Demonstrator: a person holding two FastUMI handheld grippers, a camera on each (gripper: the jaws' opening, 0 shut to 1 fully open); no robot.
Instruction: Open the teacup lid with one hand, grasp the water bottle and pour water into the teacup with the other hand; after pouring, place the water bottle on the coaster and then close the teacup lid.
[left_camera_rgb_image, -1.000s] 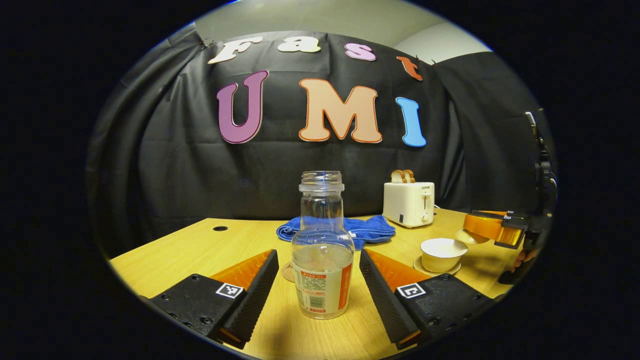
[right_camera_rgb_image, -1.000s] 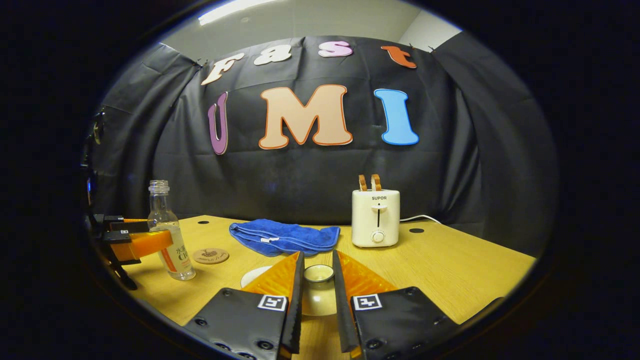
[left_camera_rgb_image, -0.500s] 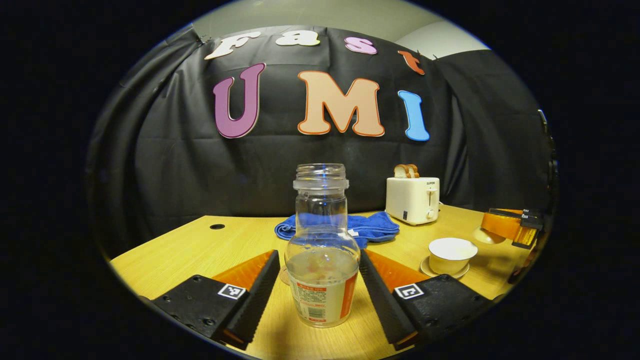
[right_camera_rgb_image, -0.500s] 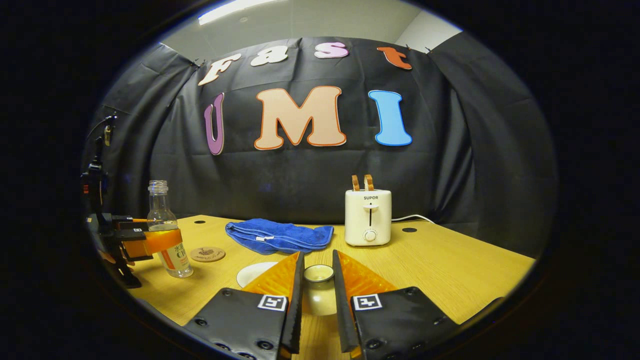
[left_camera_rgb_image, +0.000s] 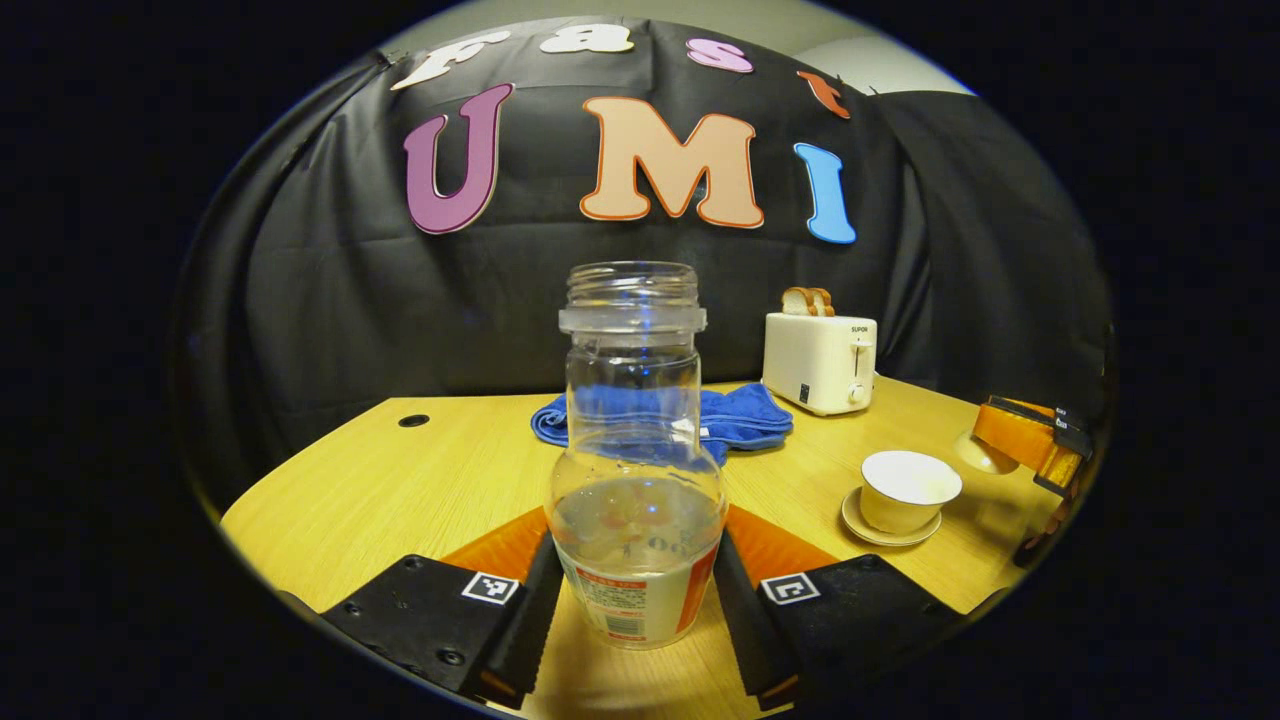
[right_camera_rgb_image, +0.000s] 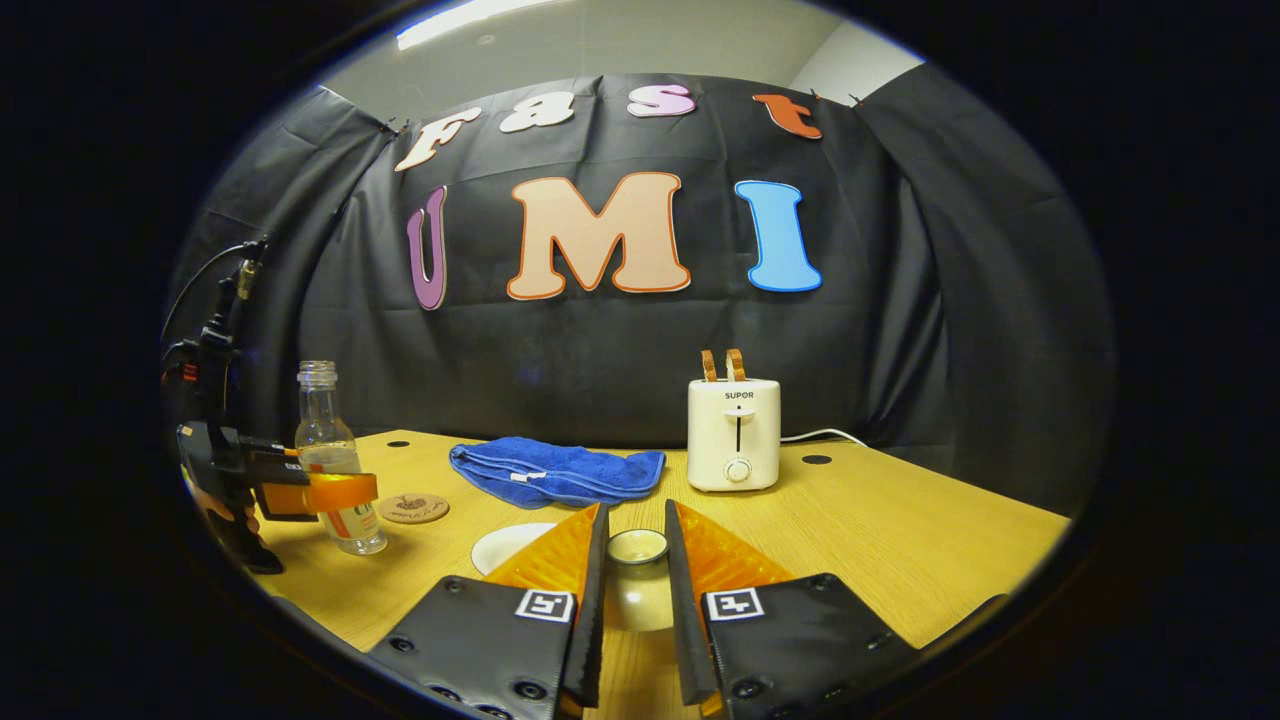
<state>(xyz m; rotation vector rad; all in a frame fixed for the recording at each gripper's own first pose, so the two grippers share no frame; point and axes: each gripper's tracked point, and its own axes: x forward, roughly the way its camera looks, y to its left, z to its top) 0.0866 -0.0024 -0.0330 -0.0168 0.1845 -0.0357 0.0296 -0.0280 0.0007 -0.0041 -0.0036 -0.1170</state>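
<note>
A: What is your left gripper (left_camera_rgb_image: 635, 600) doing?

B: Your left gripper is closing both fingers on the lower body of the water bottle (left_camera_rgb_image: 637, 470); the ribbed pads are pressing its two sides. The bottle is standing upright, uncapped, with water sitting low inside. Ahead of it and to the right, the open teacup (left_camera_rgb_image: 908, 490) is resting on its saucer (left_camera_rgb_image: 858, 522). Beyond the bottle, the blue cloth (left_camera_rgb_image: 745, 415) is lying on the table (left_camera_rgb_image: 400, 490), and the toaster (left_camera_rgb_image: 820, 360) is standing farther right.

A: And your right gripper (right_camera_rgb_image: 628, 600)?

B: Your right gripper is holding the teacup lid (right_camera_rgb_image: 637, 547) by its knob, fingers narrow around it. Far to its left, the coaster (right_camera_rgb_image: 413, 508) is lying just beside the bottle, bare.
</note>
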